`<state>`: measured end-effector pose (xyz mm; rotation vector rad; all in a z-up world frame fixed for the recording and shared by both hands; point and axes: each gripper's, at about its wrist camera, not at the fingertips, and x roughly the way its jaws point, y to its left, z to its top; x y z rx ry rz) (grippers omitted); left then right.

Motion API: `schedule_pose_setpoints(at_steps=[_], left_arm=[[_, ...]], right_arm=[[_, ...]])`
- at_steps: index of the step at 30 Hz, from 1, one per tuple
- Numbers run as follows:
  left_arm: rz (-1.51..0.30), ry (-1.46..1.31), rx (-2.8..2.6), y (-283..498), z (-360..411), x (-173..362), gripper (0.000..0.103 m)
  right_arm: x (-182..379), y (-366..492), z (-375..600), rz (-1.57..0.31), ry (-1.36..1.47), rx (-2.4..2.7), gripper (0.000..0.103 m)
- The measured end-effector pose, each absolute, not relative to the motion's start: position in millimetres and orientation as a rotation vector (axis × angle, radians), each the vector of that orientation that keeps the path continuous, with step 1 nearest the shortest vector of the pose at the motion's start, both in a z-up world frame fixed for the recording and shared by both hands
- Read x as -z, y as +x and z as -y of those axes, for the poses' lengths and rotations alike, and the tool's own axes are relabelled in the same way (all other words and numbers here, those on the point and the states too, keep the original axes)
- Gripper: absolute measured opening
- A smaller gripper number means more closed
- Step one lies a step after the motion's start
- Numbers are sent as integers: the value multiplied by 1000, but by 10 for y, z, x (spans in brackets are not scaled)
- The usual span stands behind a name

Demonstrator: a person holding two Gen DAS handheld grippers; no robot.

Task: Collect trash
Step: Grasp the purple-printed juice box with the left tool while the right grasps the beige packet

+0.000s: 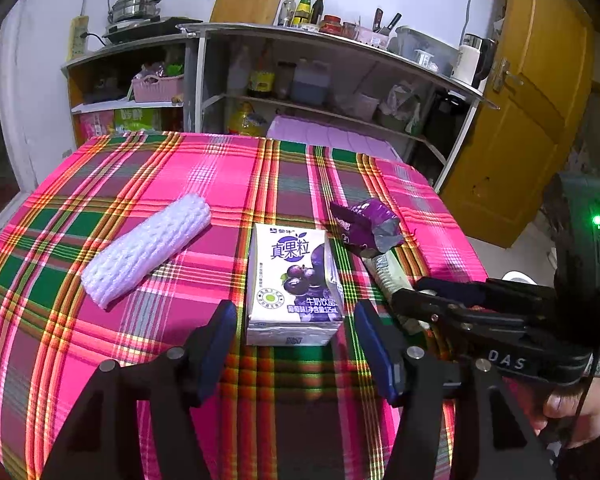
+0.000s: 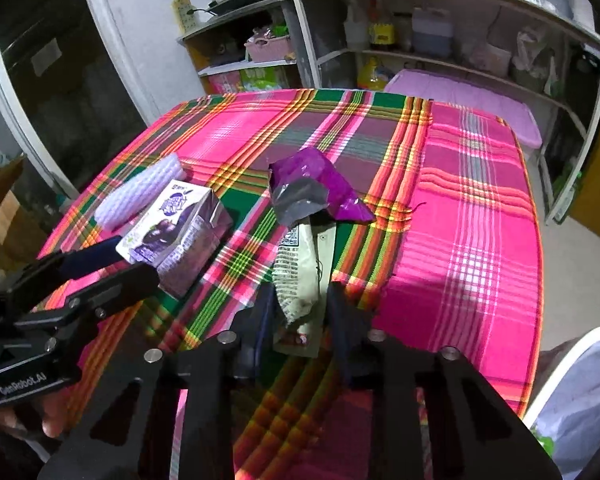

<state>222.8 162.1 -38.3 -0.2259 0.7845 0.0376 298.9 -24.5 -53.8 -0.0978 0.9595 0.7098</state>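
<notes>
A purple-and-white milk carton lies on the plaid tablecloth; my left gripper is open with its jaws on either side of the carton's near end. It also shows in the right wrist view. A white foam net sleeve lies to the left. A crumpled purple foil bag lies on a flat pale snack wrapper. My right gripper is open, its jaws straddling the wrapper's near end.
A white bin with a bag stands at the table's right edge. Shelves with bottles and a pink basket stand behind the table. A wooden door is at the right.
</notes>
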Motion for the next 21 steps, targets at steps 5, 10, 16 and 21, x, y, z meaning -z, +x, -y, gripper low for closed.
schedule_pose_setpoints(at_steps=[5, 10, 16, 21], left_arm=[[-797, -218, -37, 2284, -1582, 425, 60], [-817, -190, -59, 2347, -1534, 451, 60], [-834, -177, -92, 2333, -1510, 503, 55], [-810, -187, -94, 2167, -1454, 457, 55]], right_arm=[[534, 2938, 314, -958, -90, -712, 24], [519, 2847, 389, -959, -82, -723, 23], [494, 2688, 517, -965, -65, -736, 23], [437, 2541, 643, -958, -47, -736, 23]])
